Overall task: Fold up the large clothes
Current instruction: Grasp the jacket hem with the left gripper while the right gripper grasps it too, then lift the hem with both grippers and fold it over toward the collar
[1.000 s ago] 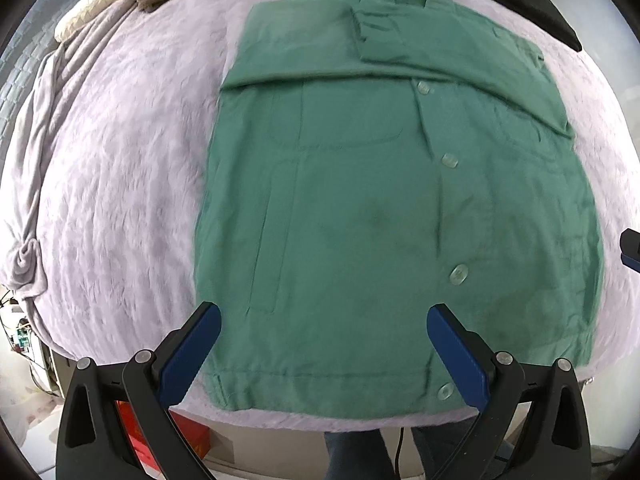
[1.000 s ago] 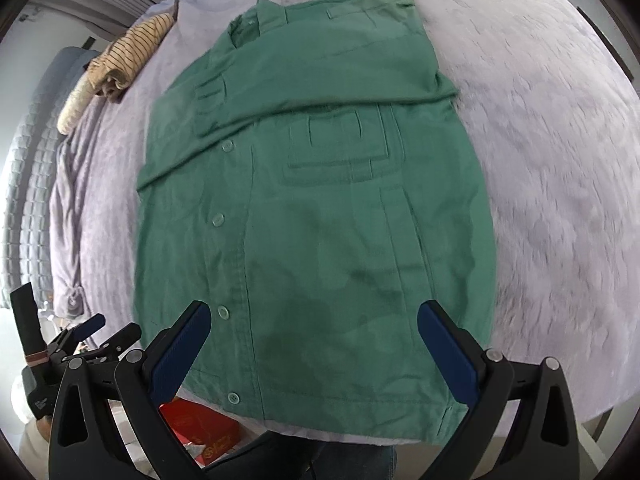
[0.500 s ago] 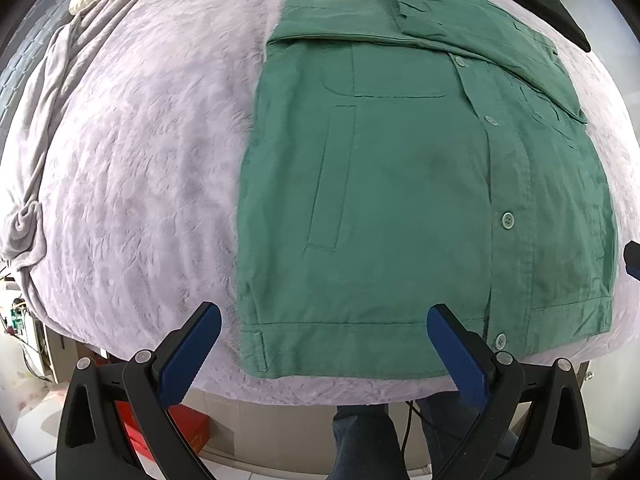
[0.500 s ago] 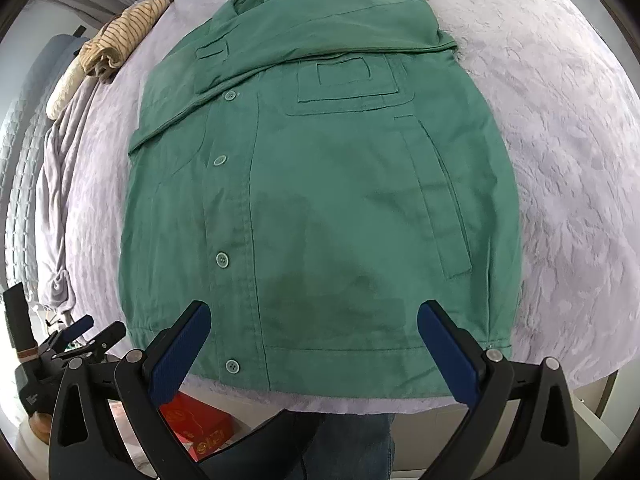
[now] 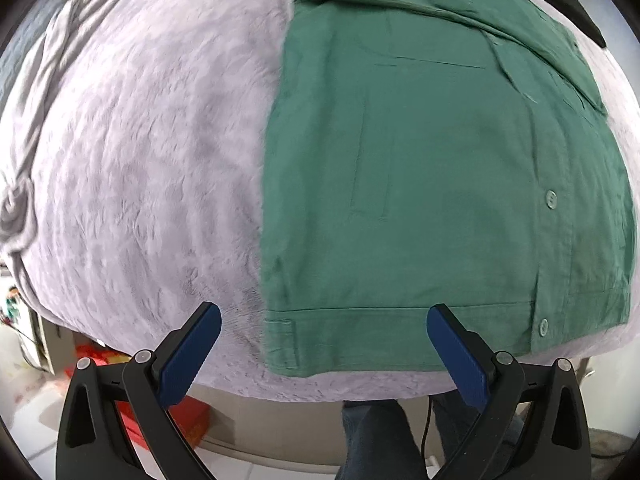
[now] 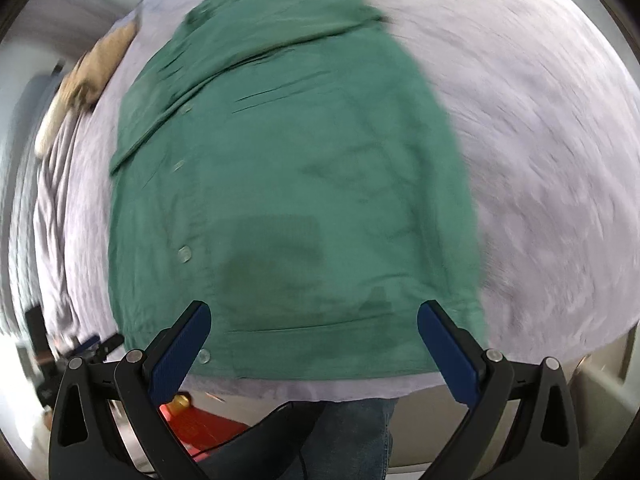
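Tongs on both sides have come down low toward the near edge of the bed since a moment ago, and the shirt looks much bigger now. The left tongs [image 5: 324, 354] are spread wide and hold nothing. They sit at the bottom of the frame, around the shirt's lower left corner. The right tongs [image 6: 314, 350] are spread wide too and hold nothing. They sit over the hem at the bottom middle of the frame.

The green shirt [image 5: 440, 180] lies flat on the fuzzy purple blanket [image 5: 140, 160] on the bed, filling the right half of the left view. Its sleeves are already folded in across the top. The right view is blurry, so those tongs are moving fast.

I think the next step is to pinch the hem at both corners and fold the bottom up.
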Demonstrator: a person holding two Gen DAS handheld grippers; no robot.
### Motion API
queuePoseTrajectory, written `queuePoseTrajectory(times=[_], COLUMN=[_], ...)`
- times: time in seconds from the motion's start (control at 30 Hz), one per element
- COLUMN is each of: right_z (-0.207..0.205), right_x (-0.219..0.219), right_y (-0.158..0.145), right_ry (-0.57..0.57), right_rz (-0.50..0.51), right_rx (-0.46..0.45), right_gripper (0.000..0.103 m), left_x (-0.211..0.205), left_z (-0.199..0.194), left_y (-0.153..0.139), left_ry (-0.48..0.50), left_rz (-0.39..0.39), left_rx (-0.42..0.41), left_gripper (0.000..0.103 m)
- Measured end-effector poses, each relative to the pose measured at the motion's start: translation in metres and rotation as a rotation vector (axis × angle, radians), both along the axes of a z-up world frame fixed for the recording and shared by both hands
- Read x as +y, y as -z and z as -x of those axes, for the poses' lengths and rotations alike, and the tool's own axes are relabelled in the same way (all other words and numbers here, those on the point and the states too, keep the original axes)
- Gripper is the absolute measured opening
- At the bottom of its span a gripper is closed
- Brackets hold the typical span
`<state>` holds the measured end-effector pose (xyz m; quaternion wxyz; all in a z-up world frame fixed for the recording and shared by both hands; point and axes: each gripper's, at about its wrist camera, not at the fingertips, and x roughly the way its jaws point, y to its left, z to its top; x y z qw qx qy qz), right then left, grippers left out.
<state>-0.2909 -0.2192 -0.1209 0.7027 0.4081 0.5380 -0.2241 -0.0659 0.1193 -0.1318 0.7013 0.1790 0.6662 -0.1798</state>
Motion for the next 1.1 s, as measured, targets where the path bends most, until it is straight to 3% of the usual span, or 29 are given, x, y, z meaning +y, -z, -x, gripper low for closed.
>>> queuePoseTrajectory(times=[0.17,0.23,0.37,0.53,0.67,0.73,0.87,0.9,0.97,1.1], right_z=[0.063,0.078,0.088,0.077,0.063,0.06,0.063,0.067,0.076,0.078], right_x=[-0.037,-0.041,-0.037,-0.028,-0.028,-0.029,-0.027,-0.028,-0.029,-0.033], right_y=[0.025,0.037,0.066,0.071,0.059,0.058,0.062,0.061,0.062,0.071], right_ry=[0.258,0.309,0.368,0.415,0.42,0.409,0.387,0.388,0.398,0.441], right_rz=[-0.083,-0.134,-0.299,-0.416,-0.488,-0.473,-0.378,-0.351,-0.332,-0.372], right_rx=[-0.031,-0.048,-0.133,-0.294,-0.468,-0.443,-0.287,-0.261,-0.246,-0.273], right_gripper=[0.103,0.103,0.103,0.103,0.103,0.103,0.103,0.103,0.103,0.101], left_x=[0.023,0.03,0.033,0.013,0.0,-0.007,-0.008,-0.011,-0.011,-0.002], left_z=[-0.018,-0.023,-0.025,-0.011,-0.002,0.002,0.009,0.012,0.015,0.015], left_y=[0.015,0.02,0.033,0.034,0.034,0.037,0.056,0.058,0.059,0.053], left_ry=[-0.061,-0.076,-0.1,-0.048,-0.002,0.006,0.013,0.008,0.003,-0.019], left_rz=[0.002,0.027,0.125,0.217,0.205,0.19,0.139,0.137,0.146,0.178], left_rx=[0.019,0.047,0.156,0.216,0.203,0.204,0.24,0.242,0.226,0.201], left_gripper=[0.103,0.103,0.103,0.103,0.103,0.103,0.103,0.099,0.097,0.08])
